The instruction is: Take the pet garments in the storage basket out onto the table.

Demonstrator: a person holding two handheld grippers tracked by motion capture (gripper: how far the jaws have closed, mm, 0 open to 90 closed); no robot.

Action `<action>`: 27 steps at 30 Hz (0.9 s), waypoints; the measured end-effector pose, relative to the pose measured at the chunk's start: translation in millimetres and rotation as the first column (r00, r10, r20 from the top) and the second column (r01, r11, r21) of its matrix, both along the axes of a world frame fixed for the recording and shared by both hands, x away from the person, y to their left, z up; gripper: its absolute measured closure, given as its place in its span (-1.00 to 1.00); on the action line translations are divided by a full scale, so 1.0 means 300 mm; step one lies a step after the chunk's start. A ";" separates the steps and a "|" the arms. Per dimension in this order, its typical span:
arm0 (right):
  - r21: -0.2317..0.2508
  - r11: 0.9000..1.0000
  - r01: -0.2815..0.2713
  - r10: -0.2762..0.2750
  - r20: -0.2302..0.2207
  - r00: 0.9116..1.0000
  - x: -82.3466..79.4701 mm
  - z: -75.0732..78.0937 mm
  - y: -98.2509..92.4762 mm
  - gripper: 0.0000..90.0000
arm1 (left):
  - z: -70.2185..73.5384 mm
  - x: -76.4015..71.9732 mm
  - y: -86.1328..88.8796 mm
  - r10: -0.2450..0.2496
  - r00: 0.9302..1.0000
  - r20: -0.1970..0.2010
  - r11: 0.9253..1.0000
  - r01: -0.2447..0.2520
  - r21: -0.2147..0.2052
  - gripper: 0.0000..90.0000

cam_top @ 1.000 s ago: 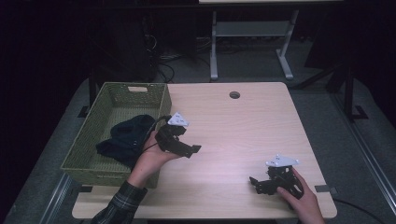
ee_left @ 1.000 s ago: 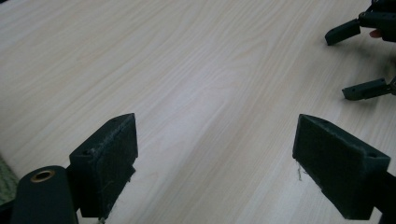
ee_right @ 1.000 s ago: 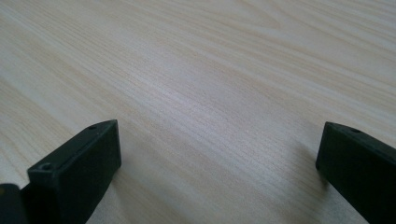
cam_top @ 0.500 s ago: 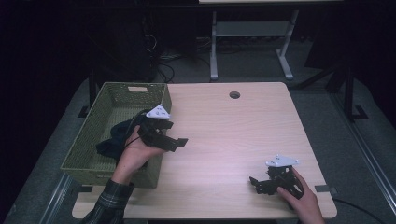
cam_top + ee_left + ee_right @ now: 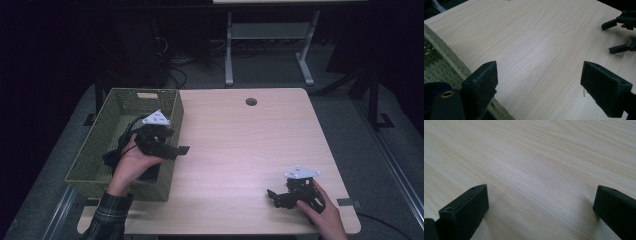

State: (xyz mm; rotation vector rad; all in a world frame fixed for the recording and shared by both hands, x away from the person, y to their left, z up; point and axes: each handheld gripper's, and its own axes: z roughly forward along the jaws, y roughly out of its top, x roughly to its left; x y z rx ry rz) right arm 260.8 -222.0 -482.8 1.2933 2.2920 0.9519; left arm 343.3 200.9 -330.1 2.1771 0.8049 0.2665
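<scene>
tongs wide, both sets empty

left tongs [image 5: 172, 145] hang over the near right rim of the green woven basket [image 5: 172, 102], spread wide with nothing between them, pointing out over the pale wood counter [image 5: 240, 145]. dark cloth [image 5: 112, 155] lies inside the basket under my left hand [image 5: 131, 165]. right tongs [image 5: 275, 196] sit low at the counter's near right corner, also spread wide and empty, well apart from the basket.

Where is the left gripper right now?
In the high view the left gripper is at the table's left side, held over the right rim of the green woven basket, its open jaws reaching out above the wooden table.
</scene>
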 end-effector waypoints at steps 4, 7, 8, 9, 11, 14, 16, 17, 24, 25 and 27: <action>0.000 1.000 0.001 -0.001 -0.002 1.000 0.000 0.000 0.000 -1.00 | 0.002 0.002 0.025 0.013 1.000 -0.001 1.000 -0.013 0.006 -0.69; 0.000 1.000 0.000 0.000 0.000 1.000 0.000 0.000 0.000 -1.00 | 0.006 0.003 0.050 0.029 1.000 0.001 1.000 -0.029 0.008 -0.69; 0.000 1.000 0.000 0.000 0.000 1.000 0.000 0.000 0.000 -1.00 | 0.007 0.003 0.061 0.035 0.999 0.003 0.999 -0.035 0.007 -0.69; 0.000 1.000 0.000 0.000 0.000 1.000 0.000 0.000 0.000 -1.00 | 0.007 0.003 0.061 0.035 0.999 0.003 0.999 -0.035 0.007 -0.69; 0.001 1.000 0.001 -0.001 -0.002 1.000 0.000 0.000 0.000 -1.00 | 0.009 0.004 0.083 0.045 0.999 0.009 0.999 -0.045 0.005 -0.68; 0.000 1.000 0.000 0.000 0.000 1.000 0.000 0.000 0.000 -1.00 | 0.009 0.007 0.106 0.056 0.998 0.015 0.998 -0.056 0.024 -0.67; 0.001 1.000 0.001 -0.001 -0.002 1.000 0.000 0.000 0.000 -1.00 | 0.011 0.007 0.123 0.074 0.997 0.018 0.997 -0.074 0.021 -0.67; 0.001 1.000 0.001 -0.001 -0.002 1.000 0.000 0.000 0.000 -1.00 | 0.013 0.007 0.131 0.079 0.997 0.020 0.997 -0.079 0.022 -0.67; -0.001 1.000 -0.001 0.001 0.002 1.000 0.000 0.000 0.000 -1.00 | 0.026 0.004 0.190 0.107 0.994 0.029 0.994 -0.108 0.023 -0.67; -0.001 1.000 0.000 0.000 0.001 1.000 0.000 0.000 0.000 -1.00 | 0.026 0.004 0.199 0.115 0.993 0.027 0.993 -0.115 0.021 -0.67; -0.001 1.000 -0.001 0.001 0.002 1.000 0.000 0.000 0.000 -1.00 | 0.025 0.005 0.216 0.124 0.992 0.028 0.992 -0.125 0.033 -0.67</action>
